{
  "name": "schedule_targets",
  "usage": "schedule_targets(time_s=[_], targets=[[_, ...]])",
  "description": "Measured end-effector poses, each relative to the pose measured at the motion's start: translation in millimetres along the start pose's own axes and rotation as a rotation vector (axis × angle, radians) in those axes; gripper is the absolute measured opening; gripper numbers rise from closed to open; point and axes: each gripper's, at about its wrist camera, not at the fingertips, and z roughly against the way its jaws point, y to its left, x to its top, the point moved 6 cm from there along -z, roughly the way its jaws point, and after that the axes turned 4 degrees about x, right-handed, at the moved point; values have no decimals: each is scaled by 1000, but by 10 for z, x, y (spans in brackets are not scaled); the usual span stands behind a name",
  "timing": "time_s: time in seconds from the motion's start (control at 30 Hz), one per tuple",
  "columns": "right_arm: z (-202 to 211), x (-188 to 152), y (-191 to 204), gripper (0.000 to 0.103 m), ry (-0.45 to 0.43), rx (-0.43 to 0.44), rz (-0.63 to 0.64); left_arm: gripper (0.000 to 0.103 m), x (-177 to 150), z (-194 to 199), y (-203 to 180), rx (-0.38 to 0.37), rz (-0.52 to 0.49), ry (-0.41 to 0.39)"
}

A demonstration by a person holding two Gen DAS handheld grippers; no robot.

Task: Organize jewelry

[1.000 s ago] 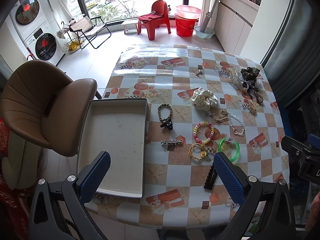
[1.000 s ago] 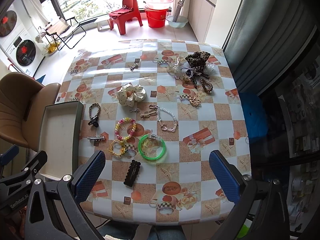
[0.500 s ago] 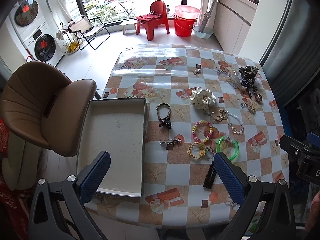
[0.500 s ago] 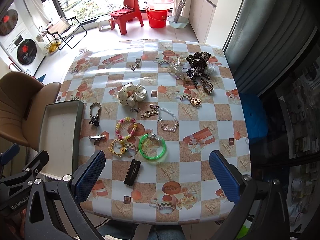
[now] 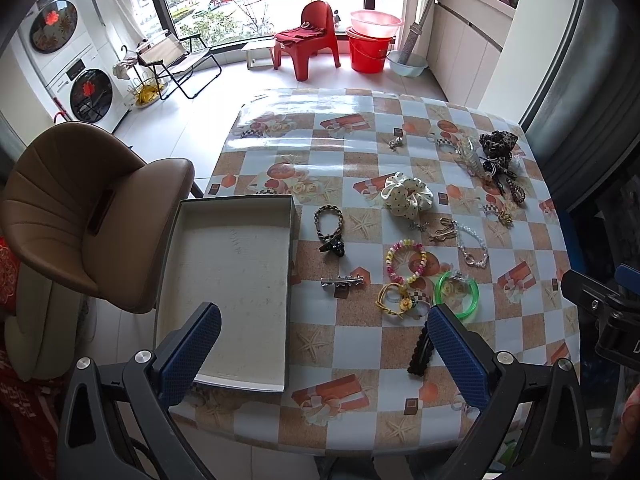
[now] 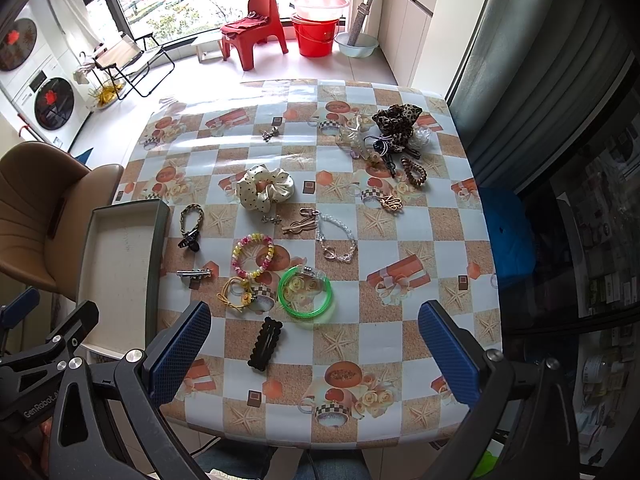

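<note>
Overhead, a table (image 6: 420, 240) covered in a checked, starfish-printed cloth is seen beside a brown chair (image 5: 80, 216). An empty grey tray (image 5: 228, 280) is set at its left edge. Jewelry is scattered to the tray's right: a cream scrunchie (image 6: 264, 188), a green bangle (image 6: 306, 294), a pink-and-yellow bead bracelet (image 6: 253, 254), a braided bracelet (image 5: 329, 222), a clear bead bracelet (image 6: 336, 240), a black clip (image 6: 266, 343) and a silver barrette (image 5: 343, 281). A tangle of hair ties (image 6: 394, 132) is piled at the far right corner. Both grippers, left (image 5: 322, 356) and right (image 6: 314, 354), are held above the near edge, fingers spread wide, nothing gripped.
</note>
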Motion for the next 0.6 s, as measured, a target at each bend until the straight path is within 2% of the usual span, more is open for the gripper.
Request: schedule_targets(time_s=[0.6], targets=[[-7,-10,-5,103,-1,0,0,103,-18,0,10,1,-1,1]])
